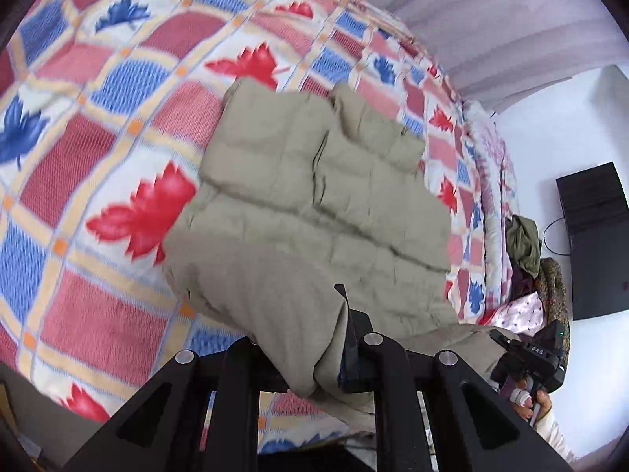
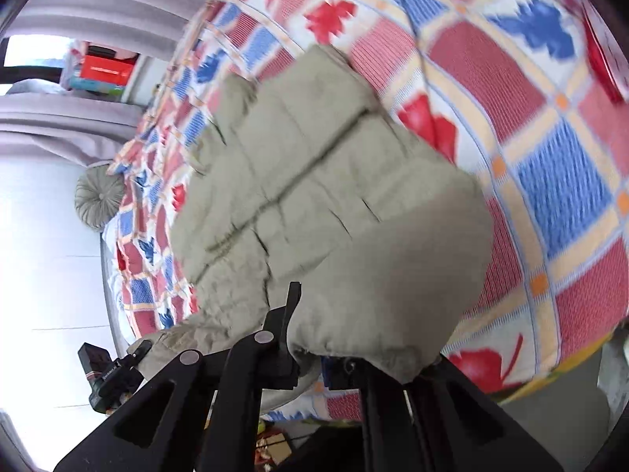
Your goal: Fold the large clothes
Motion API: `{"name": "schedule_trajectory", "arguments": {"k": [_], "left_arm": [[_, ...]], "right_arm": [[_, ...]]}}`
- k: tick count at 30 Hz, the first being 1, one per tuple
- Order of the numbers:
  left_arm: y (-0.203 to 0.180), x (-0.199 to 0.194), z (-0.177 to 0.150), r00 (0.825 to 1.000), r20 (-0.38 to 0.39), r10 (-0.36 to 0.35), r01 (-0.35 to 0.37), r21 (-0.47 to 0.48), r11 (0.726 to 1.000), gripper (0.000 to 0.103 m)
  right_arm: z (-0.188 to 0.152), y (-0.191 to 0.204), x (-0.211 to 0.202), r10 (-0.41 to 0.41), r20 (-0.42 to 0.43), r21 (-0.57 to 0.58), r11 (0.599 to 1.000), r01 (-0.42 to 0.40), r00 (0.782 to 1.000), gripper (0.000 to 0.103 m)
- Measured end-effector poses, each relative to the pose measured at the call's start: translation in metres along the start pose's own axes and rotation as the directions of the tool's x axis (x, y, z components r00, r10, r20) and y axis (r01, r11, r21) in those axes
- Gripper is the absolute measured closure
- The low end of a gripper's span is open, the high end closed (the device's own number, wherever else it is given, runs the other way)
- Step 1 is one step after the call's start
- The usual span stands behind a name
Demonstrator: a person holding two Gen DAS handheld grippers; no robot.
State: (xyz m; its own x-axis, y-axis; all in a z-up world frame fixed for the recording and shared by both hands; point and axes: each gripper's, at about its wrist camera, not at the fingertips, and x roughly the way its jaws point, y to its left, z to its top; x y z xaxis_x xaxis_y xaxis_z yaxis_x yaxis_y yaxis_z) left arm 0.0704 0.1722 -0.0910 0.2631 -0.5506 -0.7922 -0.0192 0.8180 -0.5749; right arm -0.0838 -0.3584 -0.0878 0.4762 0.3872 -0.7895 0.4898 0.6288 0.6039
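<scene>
While the khaki quilted jacket (image 1: 314,204) is hanging over the patchwork bedspread (image 1: 98,149), both grippers are pinching its near hem. The left gripper (image 1: 346,350) is clamping a bunched fold of the jacket's edge between narrow jaws, the fabric spilling over the left finger and hiding it. The right gripper (image 2: 306,358) is likewise gripping a gathered, elasticated edge of the jacket (image 2: 322,196), its jaws nearly closed on the cloth. Seen from either wrist view, the jacket is stretching away from the grippers toward the middle of the bedspread (image 2: 550,181), its far end lying on the maple-leaf squares. In the left wrist view, the person's hand (image 1: 538,405) is holding the other gripper's handle off the bedspread's right edge, near a heap of clothes (image 1: 523,244) and a dark cabinet (image 1: 593,236). In the right wrist view, a round grey cushion (image 2: 100,196) is sitting just beside the bedspread's left edge.
</scene>
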Motion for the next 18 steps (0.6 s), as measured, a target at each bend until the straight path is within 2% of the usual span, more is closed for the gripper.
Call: {"name": "schedule_trajectory", "arguments": {"k": [5, 10, 14, 18], "left_arm": [[-0.019, 0.0, 0.049, 0.996, 0.091, -0.013, 0.009, 0.04, 0.999, 0.086], [-0.035, 0.019, 0.105, 0.986, 0.163, 0.024, -0.039, 0.091, 0.995, 0.086], [-0.033, 0.051, 0.142, 0.977, 0.2, 0.08, -0.098, 0.081, 0.992, 0.086], [-0.022, 0.094, 0.169, 0.969, 0.205, 0.138, -0.154, 0.063, 0.986, 0.086]], "right_arm": [[0.046, 0.041, -0.015, 0.0, 0.069, -0.128, 0.992, 0.009, 0.998, 0.095], [0.104, 0.079, -0.01, -0.009, 0.129, -0.219, 0.975, 0.038, 0.992, 0.095], [0.15, 0.099, 0.02, -0.053, 0.154, -0.265, 0.96, 0.093, 0.987, 0.095], [0.191, 0.104, 0.064, -0.1, 0.165, -0.275, 0.951, 0.143, 0.981, 0.095]]}}
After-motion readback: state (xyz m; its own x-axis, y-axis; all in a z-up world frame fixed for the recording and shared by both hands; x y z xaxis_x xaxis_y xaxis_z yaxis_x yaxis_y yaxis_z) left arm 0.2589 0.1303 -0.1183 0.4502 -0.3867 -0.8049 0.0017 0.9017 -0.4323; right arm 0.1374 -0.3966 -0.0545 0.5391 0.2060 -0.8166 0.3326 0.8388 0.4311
